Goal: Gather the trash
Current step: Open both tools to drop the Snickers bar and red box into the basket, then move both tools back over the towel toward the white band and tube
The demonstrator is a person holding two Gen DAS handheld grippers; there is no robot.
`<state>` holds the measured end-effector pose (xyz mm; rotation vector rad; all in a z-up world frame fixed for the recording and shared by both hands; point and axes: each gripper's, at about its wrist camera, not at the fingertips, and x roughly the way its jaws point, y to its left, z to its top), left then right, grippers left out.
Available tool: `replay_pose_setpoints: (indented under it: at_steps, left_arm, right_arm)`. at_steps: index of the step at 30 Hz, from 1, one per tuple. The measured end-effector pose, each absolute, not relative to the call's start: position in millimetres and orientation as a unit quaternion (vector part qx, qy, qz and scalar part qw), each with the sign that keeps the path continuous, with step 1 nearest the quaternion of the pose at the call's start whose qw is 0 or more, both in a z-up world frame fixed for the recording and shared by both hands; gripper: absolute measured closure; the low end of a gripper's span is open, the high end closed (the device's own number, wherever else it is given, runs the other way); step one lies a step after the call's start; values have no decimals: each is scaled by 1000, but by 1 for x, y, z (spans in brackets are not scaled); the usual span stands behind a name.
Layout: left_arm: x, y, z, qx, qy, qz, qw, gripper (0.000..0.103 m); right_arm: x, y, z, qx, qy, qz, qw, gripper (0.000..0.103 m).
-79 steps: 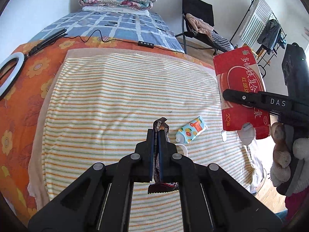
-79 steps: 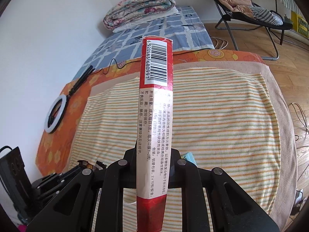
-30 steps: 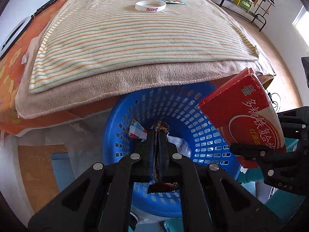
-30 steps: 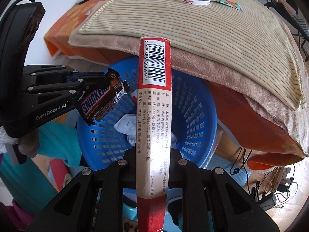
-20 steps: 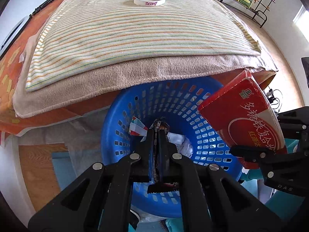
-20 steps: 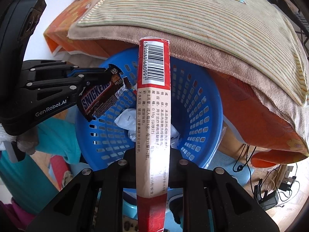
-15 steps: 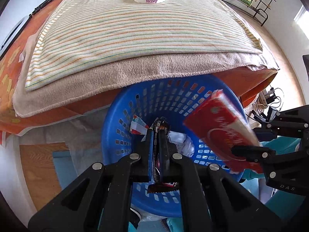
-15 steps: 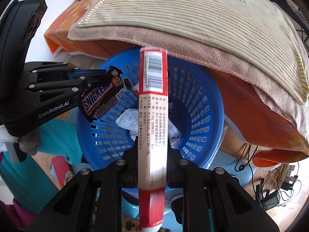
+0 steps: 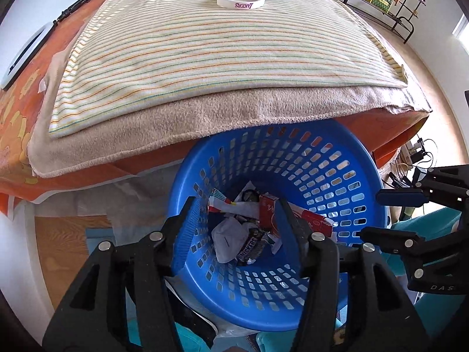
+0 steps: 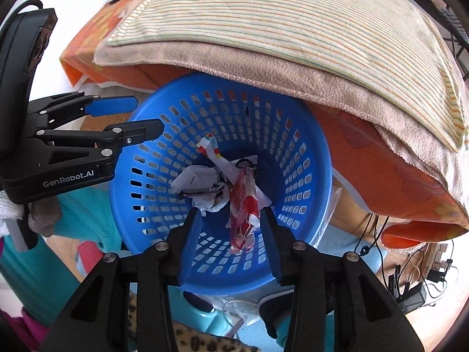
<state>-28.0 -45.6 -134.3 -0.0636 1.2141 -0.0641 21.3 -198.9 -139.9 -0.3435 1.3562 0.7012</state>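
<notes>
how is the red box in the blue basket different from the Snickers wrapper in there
The red box is long, stiff and bright red with white; the Snickers wrapper is small, dark brown and crumpled. The red box leans up against the basket wall; the Snickers wrapper lies flat on the crumpled white paper at the bottom. Both lie loose in the basket, clear of either gripper.

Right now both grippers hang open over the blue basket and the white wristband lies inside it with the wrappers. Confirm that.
Not quite. The white wristband lies on the striped blanket, not in the blue basket, as the left wrist view shows. The rest holds: left gripper and right gripper are opening, empty, above the wrappers.
</notes>
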Motion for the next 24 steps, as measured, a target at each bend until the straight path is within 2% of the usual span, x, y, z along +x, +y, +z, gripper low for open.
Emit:
replay_pose_setpoints:
  at_steps: [5, 9, 15, 17, 20, 22, 24]
  left_arm:
    - [-28, -44, -128, -25, 567, -28, 823, 48]
    - [-26, -42, -122, -28, 563, -23, 826, 42]
    - [-16, -39, -102, -30, 551, -24, 834, 41]
    - [-10, -39, -93, -31, 542, -25, 840, 36]
    - [0, -37, -80, -34, 529, -25, 847, 35]
    - [7, -34, -72, -35, 523, -26, 851, 35]
    - [15, -33, -65, -34, 517, -25, 855, 35]
  right_arm:
    - [23, -200, -138, -154, 607, 312, 715, 54]
    - [25, -202, -133, -149, 603, 307, 721, 53]
    - [33, -207, -119, -129, 593, 305, 734, 53]
    - [36, -208, -111, -124, 584, 307, 741, 53]
    - [42, -209, -97, -119, 568, 312, 752, 53]
    - [50, -210, -88, -122, 557, 311, 760, 52]
    - [58, -212, -79, -124, 543, 307, 772, 47]
